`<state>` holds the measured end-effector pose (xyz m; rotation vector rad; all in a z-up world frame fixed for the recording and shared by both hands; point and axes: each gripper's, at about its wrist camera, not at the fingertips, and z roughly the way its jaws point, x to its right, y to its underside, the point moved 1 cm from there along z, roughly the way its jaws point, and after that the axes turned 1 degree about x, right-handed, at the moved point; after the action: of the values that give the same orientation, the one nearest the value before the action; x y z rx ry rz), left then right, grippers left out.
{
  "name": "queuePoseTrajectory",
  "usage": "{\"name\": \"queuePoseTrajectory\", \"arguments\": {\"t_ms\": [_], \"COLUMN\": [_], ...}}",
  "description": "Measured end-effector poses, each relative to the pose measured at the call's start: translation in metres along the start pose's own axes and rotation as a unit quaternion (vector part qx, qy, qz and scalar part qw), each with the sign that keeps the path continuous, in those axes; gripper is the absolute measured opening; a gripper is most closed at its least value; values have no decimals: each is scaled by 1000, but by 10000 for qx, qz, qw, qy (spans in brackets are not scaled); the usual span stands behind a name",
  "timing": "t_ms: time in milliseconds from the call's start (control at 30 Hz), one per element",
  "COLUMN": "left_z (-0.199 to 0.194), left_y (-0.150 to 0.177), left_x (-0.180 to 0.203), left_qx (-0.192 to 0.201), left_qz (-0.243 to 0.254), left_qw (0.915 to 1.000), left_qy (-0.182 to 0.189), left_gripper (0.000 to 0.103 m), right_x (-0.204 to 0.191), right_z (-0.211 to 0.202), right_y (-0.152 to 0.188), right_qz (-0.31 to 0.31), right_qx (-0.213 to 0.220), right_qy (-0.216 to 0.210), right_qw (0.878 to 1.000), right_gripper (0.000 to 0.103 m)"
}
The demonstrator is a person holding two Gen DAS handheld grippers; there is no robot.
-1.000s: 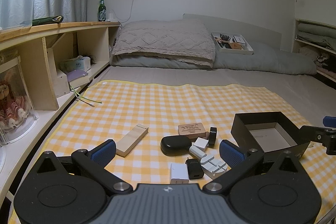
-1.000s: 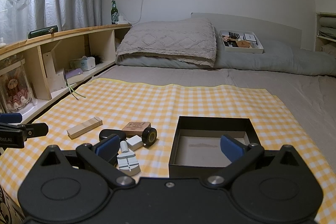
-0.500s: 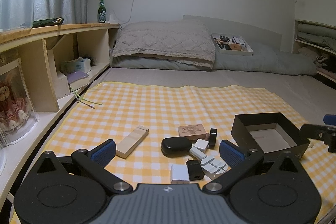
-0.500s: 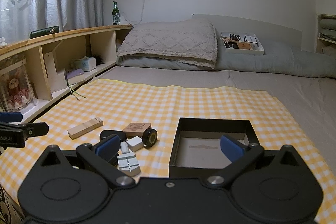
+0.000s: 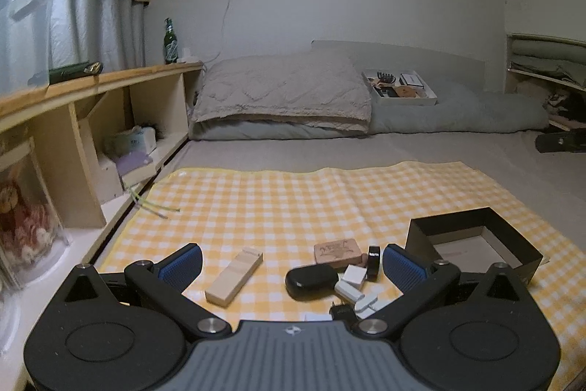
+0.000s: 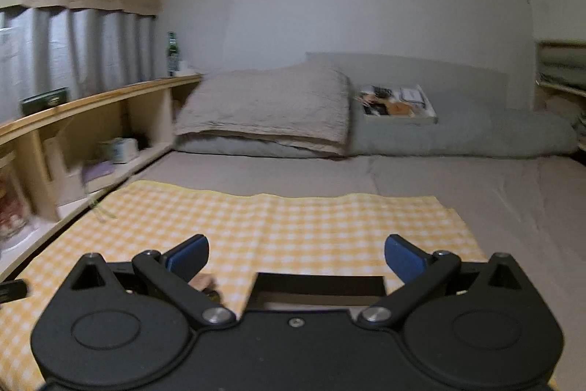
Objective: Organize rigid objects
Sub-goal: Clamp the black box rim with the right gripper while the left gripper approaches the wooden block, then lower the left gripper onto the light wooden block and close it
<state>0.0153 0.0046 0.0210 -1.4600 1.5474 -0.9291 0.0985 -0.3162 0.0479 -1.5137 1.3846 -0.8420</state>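
Observation:
On the yellow checked cloth (image 5: 293,204) lie a wooden block (image 5: 234,276), a brown engraved case (image 5: 337,252), a black oval case (image 5: 311,280), a small white cube (image 5: 354,275), a black ring-shaped piece (image 5: 373,262), a white tool (image 5: 360,297) and a black plug (image 5: 340,311). An open black box (image 5: 472,246) stands to their right. My left gripper (image 5: 291,264) hangs open just above and behind this cluster, holding nothing. My right gripper (image 6: 295,257) is open and empty, raised over the box (image 6: 318,285), whose far wall alone shows.
A wooden shelf unit (image 5: 91,120) runs along the left, with a green bottle (image 5: 170,41) on top. Pillows (image 5: 282,98) and a white tray of items (image 5: 401,88) lie at the bed's head. Grey mattress surrounds the cloth.
Both grippers have tilted up and drawn back, so the objects sit lower in the views. The right view has swung upward with blur; the box is now mostly hidden behind the gripper body.

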Motion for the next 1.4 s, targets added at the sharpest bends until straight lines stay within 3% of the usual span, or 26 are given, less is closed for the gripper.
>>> {"name": "queuePoseTrajectory", "arguments": {"t_ms": [233,367,433,500,633,700,833,933,1000,1167,1400], "left_z": [13,32,44,57,84,100,133,153,165,187,225], "left_y": [-26,-45,-55,-65,-75,-78,-74,-67,-63,-53,-31], "left_x": [-1,-4,-7,-10,-19,-25,-40,-46,-53,-64,-81], "left_qx": [215,375,427,559,679,544,166,-141,-327,-717,-1615], "left_qz": [376,583,630,603,463,451,330,364,362,447,381], "left_qw": [9991,9976,9971,9966,9966,9974,9989,9991,9986,9961,9855], "left_qy": [1,3,27,22,46,157,295,164,188,237,344], "left_gripper": [103,103,103,103,103,103,103,103,103,103,103], "right_x": [57,75,81,81,80,79,83,87,89,85,86], "right_z": [50,77,92,105,127,135,149,157,162,178,182], "right_y": [-5,8,17,26,46,53,60,61,62,71,67], "right_qz": [308,351,213,31,-77,-86,15,55,139,-56,39], "right_qx": [-233,-708,-1042,-1335,-1926,-2200,-2540,-2667,-2870,-3259,-3248], "right_qy": [576,467,579,600,450,409,448,400,441,567,749], "right_qw": [9976,9958,9926,9892,9802,9746,9662,9629,9568,9437,9428], "right_gripper": [103,103,97,82,78,63,52,35,18,9,3]}}
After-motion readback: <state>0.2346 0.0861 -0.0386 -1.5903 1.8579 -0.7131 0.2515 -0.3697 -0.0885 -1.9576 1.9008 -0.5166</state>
